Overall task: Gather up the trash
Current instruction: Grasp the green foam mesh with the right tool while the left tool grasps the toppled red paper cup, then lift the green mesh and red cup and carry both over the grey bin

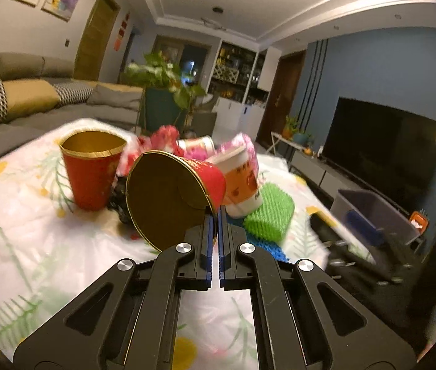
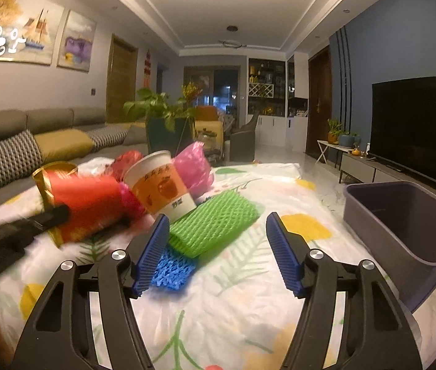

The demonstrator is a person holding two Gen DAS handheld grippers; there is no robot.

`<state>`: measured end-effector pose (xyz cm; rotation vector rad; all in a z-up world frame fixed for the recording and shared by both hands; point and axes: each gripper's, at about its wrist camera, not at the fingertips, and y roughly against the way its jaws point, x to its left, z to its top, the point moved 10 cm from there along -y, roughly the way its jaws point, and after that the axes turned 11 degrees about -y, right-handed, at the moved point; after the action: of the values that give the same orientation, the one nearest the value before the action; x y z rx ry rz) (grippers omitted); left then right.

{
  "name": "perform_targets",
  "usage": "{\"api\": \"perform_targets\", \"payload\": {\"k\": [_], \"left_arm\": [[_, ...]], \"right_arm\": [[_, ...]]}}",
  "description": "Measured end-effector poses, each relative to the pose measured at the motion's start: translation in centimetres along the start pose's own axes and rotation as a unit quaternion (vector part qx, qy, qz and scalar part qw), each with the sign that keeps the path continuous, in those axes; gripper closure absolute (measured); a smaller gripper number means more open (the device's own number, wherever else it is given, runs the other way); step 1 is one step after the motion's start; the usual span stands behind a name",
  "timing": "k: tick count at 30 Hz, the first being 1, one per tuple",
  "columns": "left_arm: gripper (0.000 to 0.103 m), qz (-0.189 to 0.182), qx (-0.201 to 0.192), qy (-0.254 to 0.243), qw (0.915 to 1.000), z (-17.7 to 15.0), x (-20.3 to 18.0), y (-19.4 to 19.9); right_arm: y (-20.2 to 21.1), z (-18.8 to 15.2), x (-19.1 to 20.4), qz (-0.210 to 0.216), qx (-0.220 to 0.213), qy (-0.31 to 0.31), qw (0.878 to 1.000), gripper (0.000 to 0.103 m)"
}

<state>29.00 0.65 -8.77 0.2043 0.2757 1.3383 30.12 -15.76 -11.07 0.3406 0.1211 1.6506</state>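
Tipped red cup (image 1: pixel 174 194) with gold rim, beside green foam net (image 1: pixel 267 212).

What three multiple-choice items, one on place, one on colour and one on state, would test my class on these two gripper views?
1. Where does the grey bin stand?
A. at the table's right side
B. on the sofa
C. under the television

2. What colour is the foam net under the orange-and-white paper cup?
A. yellow
B. green
C. black

3. How do the right gripper's fingers stand?
A. shut on a cup
B. spread open, holding nothing
C. shut, empty

Key: 1 A, it sits right of the floral tablecloth. 2 B, the green foam net lies beneath it. 3 B, only the left gripper pinches the tipped red cup.
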Motion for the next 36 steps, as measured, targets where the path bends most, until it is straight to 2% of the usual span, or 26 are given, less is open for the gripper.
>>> {"api": "perform_targets", "payload": {"k": [7,12,14,17,19,21,22,25,36], "left_arm": [[0.101,0.009,-0.042,0.005,0.9991,2.4,1.6,2.5],[0.101,0.010,-0.048,0.011,0.9987,2.6,2.5,2.9],[0.101,0.010,-0.044,0.015,0.9989,2.5,2.8,2.8],[0.101,0.009,-0.041,0.020,0.9989,2.3,3.0,2.8],[0.101,0.009,-0.040,0.021,0.9989,2.2,3.0,2.8],[0.101,0.009,-0.039,0.021,0.9990,2.2,2.9,2.8],[0.101,0.010,-0.039,0.020,0.9990,2.2,2.9,2.9],[0.101,0.012,-0.039,0.015,0.9990,2.3,2.7,3.0],[0.101,0.005,-0.038,0.011,0.9992,2.5,1.3,3.4]], "right_arm": [[-2.8,-1.3,1.0,-0.016,0.057,0.025,0.998,0.045],[-4.5,-2.9,1.1,-0.037,0.095,0.044,0.994,0.055],[-5.0,-3.4,1.2,-0.037,0.108,0.049,0.992,0.056],[-5.7,-4.2,1.1,-0.036,0.129,0.050,0.990,0.067],[-6.0,-4.5,0.8,-0.035,0.142,0.044,0.988,0.080],[-6.1,-4.6,0.5,-0.031,0.149,0.033,0.988,0.085],[-6.0,-4.4,0.3,-0.028,0.149,0.029,0.988,0.091],[-5.4,-3.5,-0.4,-0.022,0.135,0.006,0.991,0.096],[0.0,0.4,-3.9,-0.029,0.067,-0.029,0.997,0.097]]}}
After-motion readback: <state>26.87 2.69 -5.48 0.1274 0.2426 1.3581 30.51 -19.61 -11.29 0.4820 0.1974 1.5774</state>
